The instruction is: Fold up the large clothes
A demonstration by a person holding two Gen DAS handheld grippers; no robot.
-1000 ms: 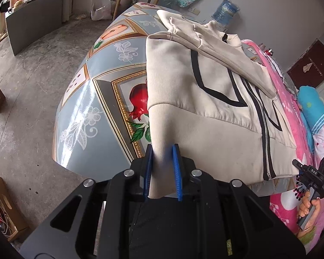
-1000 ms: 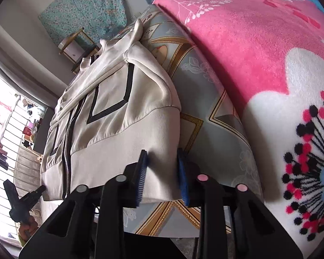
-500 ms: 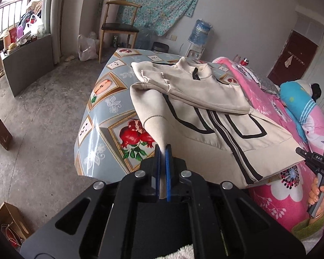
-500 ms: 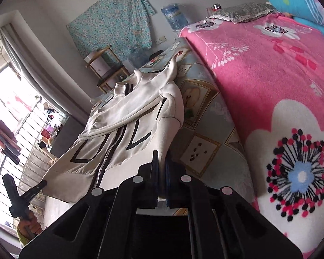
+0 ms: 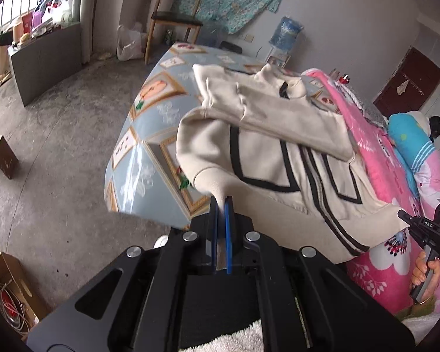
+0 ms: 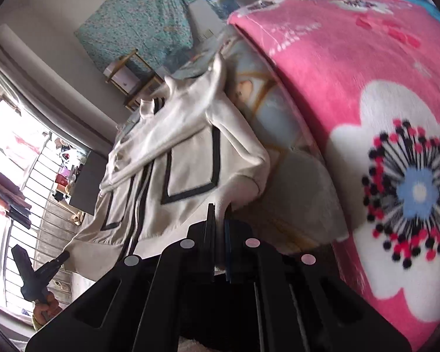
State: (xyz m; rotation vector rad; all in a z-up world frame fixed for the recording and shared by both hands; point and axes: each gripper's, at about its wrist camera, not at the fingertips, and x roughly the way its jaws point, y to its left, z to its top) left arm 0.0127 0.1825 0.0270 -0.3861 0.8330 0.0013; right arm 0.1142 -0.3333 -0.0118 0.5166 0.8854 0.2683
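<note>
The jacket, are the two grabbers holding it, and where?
Yes. The left gripper and the right gripper each pinch a bottom corner of the cream jacket, at its hem band.

My cream zip jacket with black stripes lies sleeves-folded toward twelve o'clock, both hem corners lifted.

The jacket hem corners vanish between the fingers, and its moving fabric is blurred.

Open floor left of bed; passage clear there. Obstructed beyond by chair, grey cabinet, small box. Blocked right by pink blanket.
</note>
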